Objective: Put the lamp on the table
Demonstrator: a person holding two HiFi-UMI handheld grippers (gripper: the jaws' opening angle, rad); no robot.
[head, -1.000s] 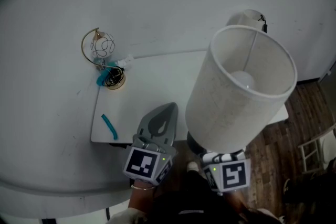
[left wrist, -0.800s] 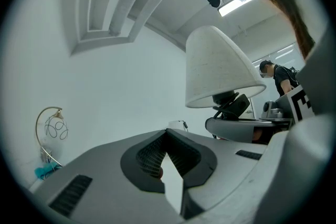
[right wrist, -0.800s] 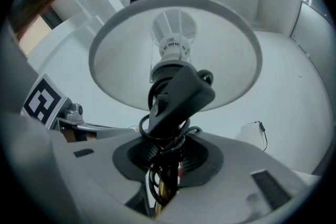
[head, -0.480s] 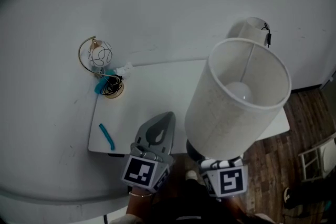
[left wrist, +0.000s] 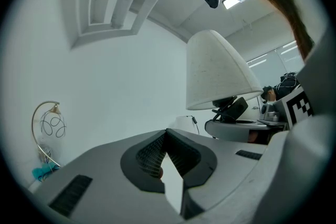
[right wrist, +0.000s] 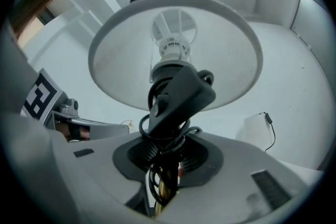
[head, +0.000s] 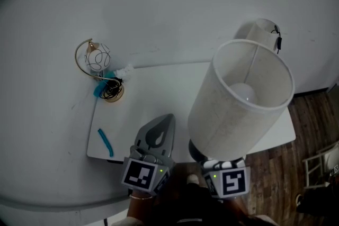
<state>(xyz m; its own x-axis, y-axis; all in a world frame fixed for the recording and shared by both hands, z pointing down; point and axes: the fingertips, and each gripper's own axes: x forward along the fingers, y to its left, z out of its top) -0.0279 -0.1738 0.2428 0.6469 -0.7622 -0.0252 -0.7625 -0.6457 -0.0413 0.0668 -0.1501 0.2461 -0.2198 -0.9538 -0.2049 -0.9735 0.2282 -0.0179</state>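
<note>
The lamp has a white drum shade [head: 238, 103] and a bulb inside. It hangs tilted over the right front part of the white table [head: 153, 87]. My right gripper [head: 212, 159] sits under the shade, shut on the lamp's thin brass stem [right wrist: 164, 186], which has black cord [right wrist: 176, 107] wound around it. In the right gripper view the shade [right wrist: 121, 60] fills the space above the jaws. My left gripper [head: 159, 132] is just left of the lamp at the table's front edge. Its jaws meet at the tips with nothing between them [left wrist: 165, 136].
A gold wire ornament [head: 98, 69] with tangled cord stands at the table's far left corner. A teal strip [head: 105, 141] lies near the front left edge. A second white shade [head: 262, 32] with a black cord stands behind the table at the right. Wooden floor [head: 312, 114] lies to the right.
The view has shifted slightly, so the table sits a little lower and further left. The lamp stays in the right gripper, and both grippers keep nearly the same places.
</note>
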